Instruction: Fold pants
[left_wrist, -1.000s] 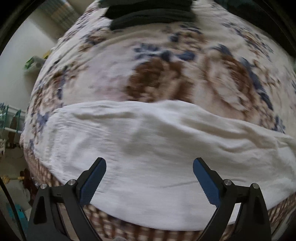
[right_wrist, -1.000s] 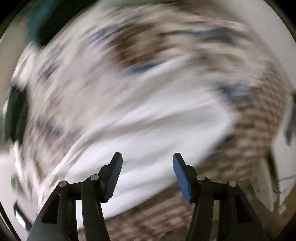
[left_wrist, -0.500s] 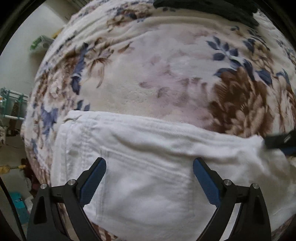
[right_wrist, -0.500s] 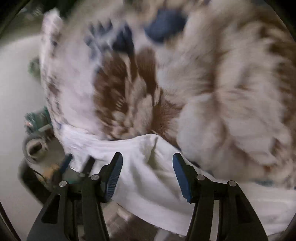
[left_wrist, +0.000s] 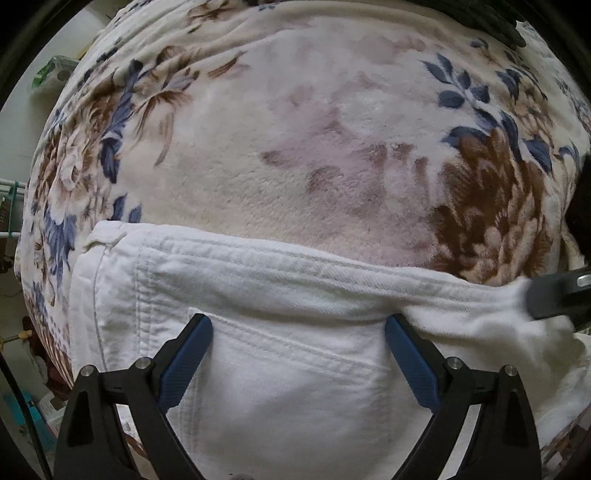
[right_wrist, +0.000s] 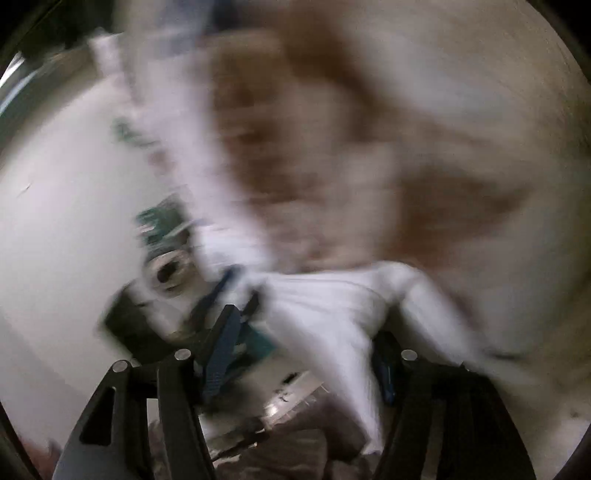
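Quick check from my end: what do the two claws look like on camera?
Both match: the left claw and the right claw each have two black angular fingers braced with triangular cut-outs, silver round bolts at the joints, and ribbed blue pads on the inner faces. No cables, markings or sleeves show.

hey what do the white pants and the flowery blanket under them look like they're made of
The white pants look like cotton twill or denim: matte, with fine diagonal ribbing, double-stitched seams and a patch pocket. Probably cotton, though the fibre can't be confirmed by sight. The floral blanket looks like plush fleece, likely synthetic: a soft fuzzy nap with a slight sheen, and the brown and blue flower print blurs into the pile.
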